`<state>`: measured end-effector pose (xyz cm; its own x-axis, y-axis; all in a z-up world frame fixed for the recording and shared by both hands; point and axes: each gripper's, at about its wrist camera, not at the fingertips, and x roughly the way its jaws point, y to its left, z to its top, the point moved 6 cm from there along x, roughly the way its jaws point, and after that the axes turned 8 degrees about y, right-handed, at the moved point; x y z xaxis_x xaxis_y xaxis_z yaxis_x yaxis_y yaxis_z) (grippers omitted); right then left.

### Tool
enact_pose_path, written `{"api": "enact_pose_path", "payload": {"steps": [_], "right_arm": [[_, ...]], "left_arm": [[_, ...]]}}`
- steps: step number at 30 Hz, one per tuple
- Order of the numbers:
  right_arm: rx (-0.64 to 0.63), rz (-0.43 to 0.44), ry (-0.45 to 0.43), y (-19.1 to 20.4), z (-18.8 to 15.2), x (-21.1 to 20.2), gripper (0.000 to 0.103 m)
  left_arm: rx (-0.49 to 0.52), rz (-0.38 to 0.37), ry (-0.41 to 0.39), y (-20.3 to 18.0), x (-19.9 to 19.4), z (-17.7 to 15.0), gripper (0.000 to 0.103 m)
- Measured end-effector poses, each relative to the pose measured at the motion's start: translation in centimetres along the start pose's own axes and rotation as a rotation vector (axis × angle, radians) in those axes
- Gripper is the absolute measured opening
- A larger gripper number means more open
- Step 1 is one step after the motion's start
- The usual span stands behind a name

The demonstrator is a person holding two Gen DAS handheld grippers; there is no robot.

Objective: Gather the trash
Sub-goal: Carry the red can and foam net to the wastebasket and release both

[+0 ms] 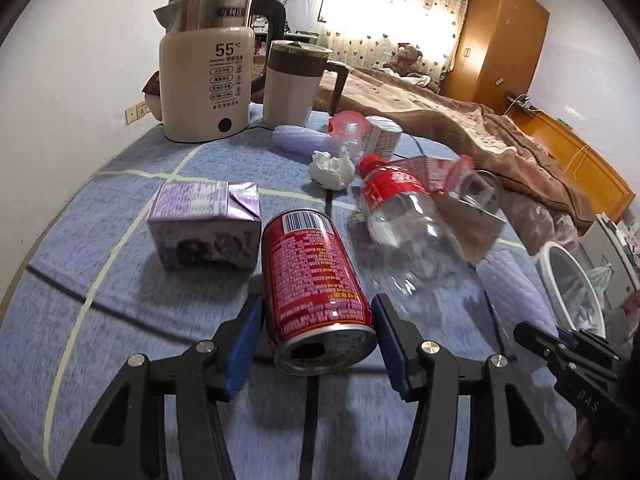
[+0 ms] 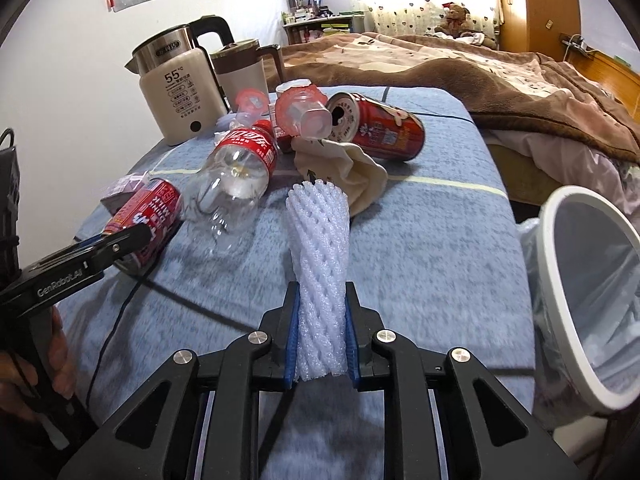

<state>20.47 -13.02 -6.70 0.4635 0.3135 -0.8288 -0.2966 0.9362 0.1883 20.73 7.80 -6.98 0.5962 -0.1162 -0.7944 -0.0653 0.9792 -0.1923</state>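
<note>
Can [image 1: 318, 292] between left tongs [image 1: 318, 344], foam sleeve [image 2: 318, 276] clamped in right tongs [image 2: 322, 344]

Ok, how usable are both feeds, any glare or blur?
Left wrist view: the curtained window blows out, the tablecloth smears near the left gripper, the red can reads sharp. Right wrist view: fisheye bends the bin rim; the foam sleeve is crisp.

There are two red cans: the near can [image 1: 316, 280] sits between the left jaws and the far can [image 2: 376, 128] lies well ahead of the right jaws. There are two foam nets: the held foam net [image 2: 320, 280] between the right jaws and the far foam net [image 1: 296, 138] ahead of the left jaws. There is one clear bottle [image 1: 400, 220], one purple carton [image 1: 204, 228], and two kettles, the big kettle [image 1: 208, 80] and the small kettle [image 1: 292, 84].
</note>
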Motion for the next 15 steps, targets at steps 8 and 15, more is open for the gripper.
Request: {"api": "enact_pose_path", "payload": {"steps": [8, 15], "right_arm": [[0.034, -0.008, -0.033, -1.0, -2.3, -3.4, 0.02], [0.081, -0.061, -0.08, -3.8, -3.4, -6.6, 0.02]], "left_arm": [[0.042, -0.051, -0.05, -2.0, -3.4, -1.4, 0.057], [0.115, -0.137, -0.077, -6.1, -5.2, -1.6, 0.057]]}}
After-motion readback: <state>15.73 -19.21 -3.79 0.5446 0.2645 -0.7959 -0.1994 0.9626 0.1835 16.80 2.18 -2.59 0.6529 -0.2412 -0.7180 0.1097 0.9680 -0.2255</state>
